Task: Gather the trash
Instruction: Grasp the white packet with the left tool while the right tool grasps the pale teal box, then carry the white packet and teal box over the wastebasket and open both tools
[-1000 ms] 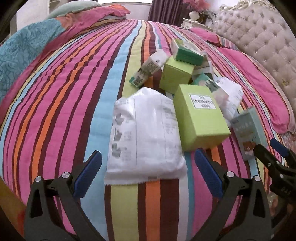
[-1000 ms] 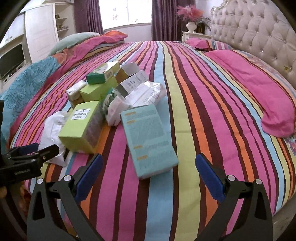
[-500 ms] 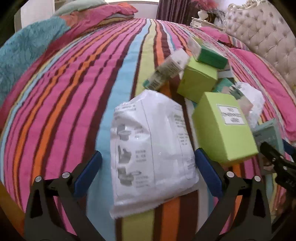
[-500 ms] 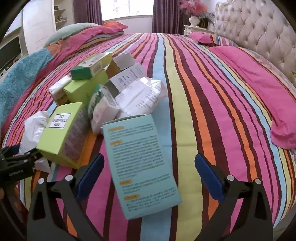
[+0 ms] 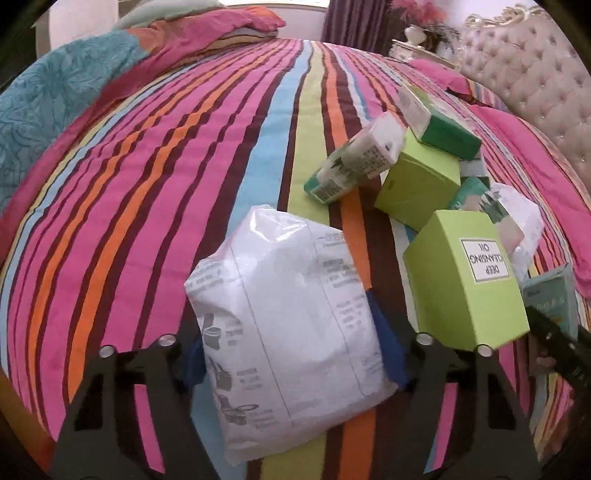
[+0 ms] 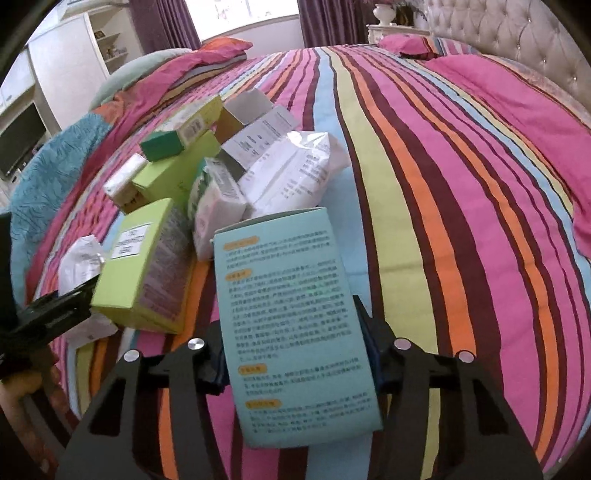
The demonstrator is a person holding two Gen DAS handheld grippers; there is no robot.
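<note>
1. The left tongs [image 5: 295, 354] are clamped on a white plastic packet [image 5: 291, 332]; the blue pads press into both of its sides and are largely hidden behind its bulge. The packet's grey print is too blurred to read.
2. The right tongs [image 6: 291, 350] grip a pale blue box [image 6: 291, 325] by its long edges. The box covers most of both pads, and its small dense text is not legible.
3. Just right of the packet stands a lime box [image 5: 469, 280] labelled "DEEP CLEANSING OIL", touching the pile behind it. In the left wrist view the right tongs cut in at the right edge, partly covering the blue box.
4. Farther back the trash is heaped: a second lime box [image 5: 421, 188], a white and green carton [image 5: 354, 162] leaning on it, and a dark green box [image 5: 436, 122] on top. A crumpled white wrapper [image 6: 291, 173] lies behind the blue box, and an open cardboard box [image 6: 243, 110] sits beyond; what lies under the heap is hidden.
5. The striped bed cover [image 5: 184, 166] spreads bare to the left of the pile and, in the right wrist view, to its right.
6. At the far edges are a tufted headboard [image 6: 517, 33], pillows, purple curtains [image 6: 162, 22] and a white cabinet [image 6: 66, 70].
</note>
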